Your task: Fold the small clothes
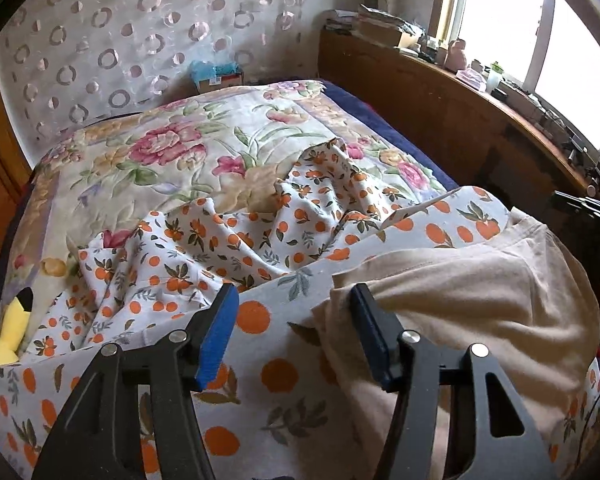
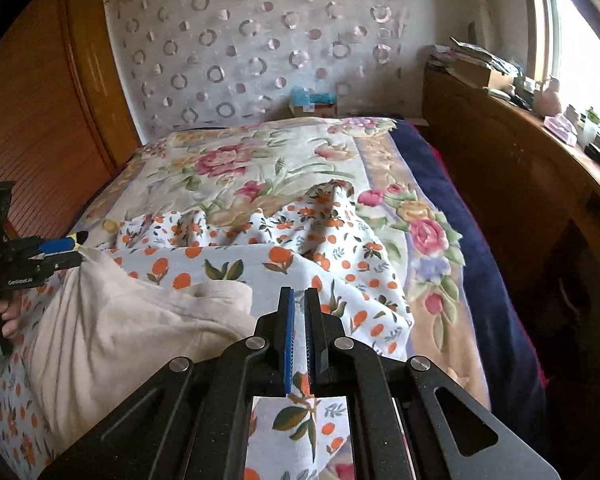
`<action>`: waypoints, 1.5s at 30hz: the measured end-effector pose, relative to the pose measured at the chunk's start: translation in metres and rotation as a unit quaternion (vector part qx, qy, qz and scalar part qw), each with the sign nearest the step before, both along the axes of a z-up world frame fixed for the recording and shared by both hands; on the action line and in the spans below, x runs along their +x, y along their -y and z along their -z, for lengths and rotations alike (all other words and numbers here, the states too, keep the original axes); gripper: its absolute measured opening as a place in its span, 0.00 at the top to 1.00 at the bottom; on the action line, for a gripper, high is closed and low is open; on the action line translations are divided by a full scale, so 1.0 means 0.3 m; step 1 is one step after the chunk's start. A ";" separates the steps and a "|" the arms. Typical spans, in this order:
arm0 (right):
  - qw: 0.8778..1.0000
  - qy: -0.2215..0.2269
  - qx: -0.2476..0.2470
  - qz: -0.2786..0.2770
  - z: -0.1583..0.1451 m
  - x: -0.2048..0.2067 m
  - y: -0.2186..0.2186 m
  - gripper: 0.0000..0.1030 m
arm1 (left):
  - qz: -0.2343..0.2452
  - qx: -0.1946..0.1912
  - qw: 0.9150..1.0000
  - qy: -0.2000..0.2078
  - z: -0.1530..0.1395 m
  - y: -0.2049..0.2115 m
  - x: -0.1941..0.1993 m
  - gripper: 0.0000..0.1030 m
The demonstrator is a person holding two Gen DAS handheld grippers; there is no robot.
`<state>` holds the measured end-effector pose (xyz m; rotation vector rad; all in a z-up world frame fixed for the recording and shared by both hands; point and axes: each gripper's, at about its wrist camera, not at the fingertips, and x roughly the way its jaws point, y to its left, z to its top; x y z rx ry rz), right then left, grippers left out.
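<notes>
A beige garment (image 1: 472,292) is seen lying rumpled on an orange-print cloth (image 1: 260,240), which is spread in folds over the near part of a bed covered by a flowered quilt (image 1: 172,148). In the right wrist view the same beige garment (image 2: 112,320) is found at the lower left, on top of the orange-print cloth (image 2: 340,256), with the flowered quilt (image 2: 260,156) beyond.

The left claw (image 1: 292,304) is held spread, its blue pads apart. The right-hand finger (image 1: 364,320) is placed against the near edge of the beige garment, while the other stands over the print cloth; nothing is pinched between them. From the right wrist view the left claw (image 2: 74,246) is seen at the far left edge of the garment, held by a hand (image 2: 4,312).

The right claw (image 2: 299,300) is pressed nearly together, and a fold of the orange-print cloth is pinched between its pads, the fabric running back under the claw towards the camera.

A yellow plush toy (image 1: 8,332) is seen at the left edge of the bed. A wooden headboard shelf (image 1: 480,92) with clutter is set under the window (image 1: 540,20).
</notes>
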<state>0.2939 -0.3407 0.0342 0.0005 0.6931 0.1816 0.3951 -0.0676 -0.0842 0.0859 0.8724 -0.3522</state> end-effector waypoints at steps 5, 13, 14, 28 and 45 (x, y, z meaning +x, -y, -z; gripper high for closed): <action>1.000 -0.001 -0.002 -0.028 0.005 -0.090 -0.036 0.64 | 0.005 -0.017 1.000 0.003 -0.036 -0.013 -0.035 0.42; 0.998 -0.019 0.004 -0.053 0.049 -0.266 0.006 0.61 | 0.046 -0.045 0.998 0.000 -0.065 -0.020 -0.209 0.37; 0.998 -0.024 0.002 -0.055 0.050 -0.291 0.010 0.61 | 0.051 -0.044 0.998 0.000 -0.066 -0.013 -0.233 0.37; 0.989 -0.081 -0.054 -0.113 0.059 -0.394 -0.107 0.62 | 0.079 -0.013 0.996 -0.027 0.042 0.050 -0.338 0.37; 0.989 -0.068 -0.090 -0.092 0.039 -0.400 -0.059 0.97 | 0.061 0.001 0.998 -0.018 0.061 0.032 -0.323 0.36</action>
